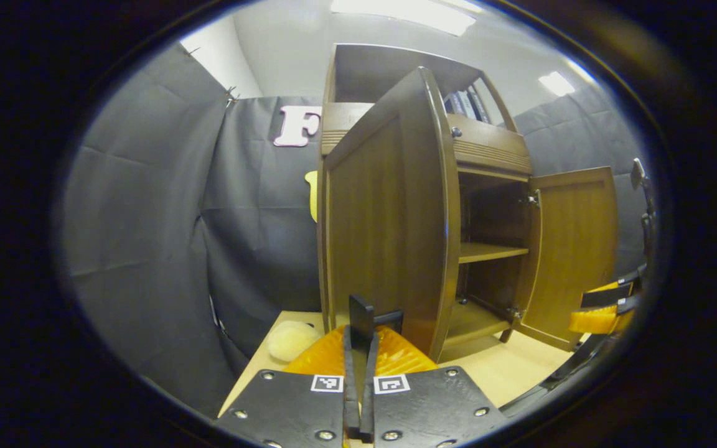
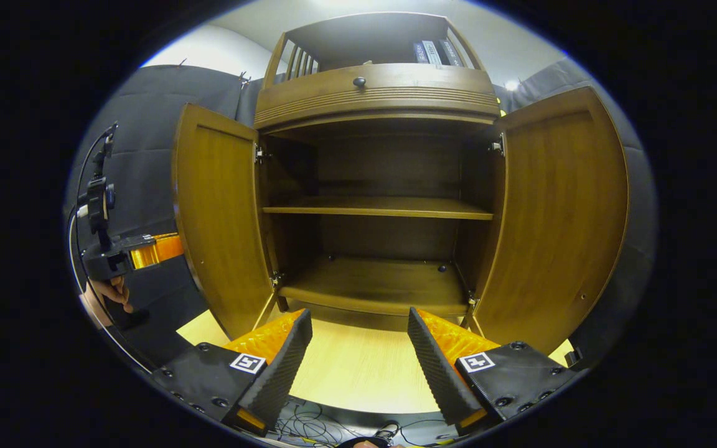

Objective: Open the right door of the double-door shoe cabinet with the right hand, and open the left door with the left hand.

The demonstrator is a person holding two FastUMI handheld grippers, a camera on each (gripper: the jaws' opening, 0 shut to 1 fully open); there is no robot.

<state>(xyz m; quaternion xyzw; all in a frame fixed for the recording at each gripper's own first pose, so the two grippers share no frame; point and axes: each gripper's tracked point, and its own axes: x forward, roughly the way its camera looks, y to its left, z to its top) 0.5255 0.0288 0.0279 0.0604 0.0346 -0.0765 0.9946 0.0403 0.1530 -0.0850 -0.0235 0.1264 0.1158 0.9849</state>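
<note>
In the right gripper view, the right gripper [image 2: 358, 354] is seen lowest in the picture with its two fingers spread wide and nothing held between them. Under and between the fingers lies the pale wooden bench [image 2: 346, 373], with some cables [image 2: 309, 428] at its near edge. Beyond the bench stands the shoe cabinet [image 2: 374, 93], both doors swung open. The left door [image 2: 218, 218] is turned outward at the left of this view and the right door [image 2: 561, 211] at the right. Inside, a middle shelf [image 2: 377, 208] and a bottom board [image 2: 374, 283] are shown bare. Above the opening a drawer front with a small round knob [image 2: 359, 81] is seen, and books [image 2: 436, 53] stand on the open top shelf. Farther left, beside the left door, the left gripper [image 2: 147, 249] is seen from the side, held by a hand [image 2: 112, 292].

In the left gripper view, the left gripper [image 1: 360, 373] is seen with its fingers pressed together, nothing visibly clamped between them. Just beyond it the left door's outer face [image 1: 383, 218] stands close, its edge turned toward the camera. To the left of the fingers a pale soft object [image 1: 290, 339] rests on the bench [image 1: 508, 367]. Farther off, the open right door [image 1: 573, 249] is visible, with the right gripper [image 1: 601, 314] near it.
</note>
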